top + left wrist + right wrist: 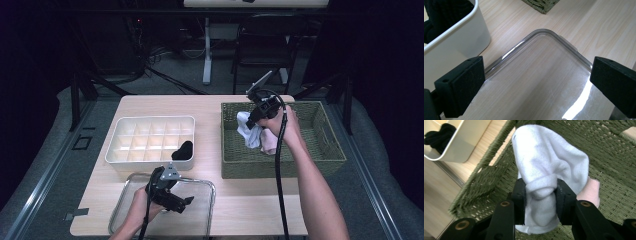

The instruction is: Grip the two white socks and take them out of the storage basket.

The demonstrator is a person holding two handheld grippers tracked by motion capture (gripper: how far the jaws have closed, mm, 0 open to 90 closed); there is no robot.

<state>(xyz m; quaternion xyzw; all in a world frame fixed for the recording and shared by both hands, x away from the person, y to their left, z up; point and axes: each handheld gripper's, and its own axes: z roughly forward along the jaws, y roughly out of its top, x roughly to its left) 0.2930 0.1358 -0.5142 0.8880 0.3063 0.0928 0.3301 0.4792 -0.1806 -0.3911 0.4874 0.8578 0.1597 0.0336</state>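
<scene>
**Lifting the White Sock Clear of the Basket**

**Current state.** The right gripper [541,195] is clenched on the white sock [549,165], its jaws pinching a rolled fold near the middle of the bundle. The sock hangs over the near-left part of the green woven basket [330,150], which sits at the right end of the table [210,107]. A pale pink item [590,191] lies just behind the sock in the basket; whether it is caught up with the sock cannot be told. The left gripper [175,200] is released, jaws wide apart, and hovers over the clear tray [554,37] at the table's near edge.

**Likely destination.** The white divided organiser [150,140] stands left of the basket. A black sock [183,150] already occupies its near-right compartment.

**Procedure.**
1. Raise the white sock straight up until its lower end clears the basket's left wall. The woven rim could snag loose fabric.
2. Confirm that the pink item stays in the basket.
3. Keep the jaws clenched during transfer. The grip is on a soft fold and may slip if loosened.
4. Carry the sock over the chosen compartment, lower it inside the dividers, then release.

**Caution.** Keep the left gripper low and clear of the transfer path.
</scene>
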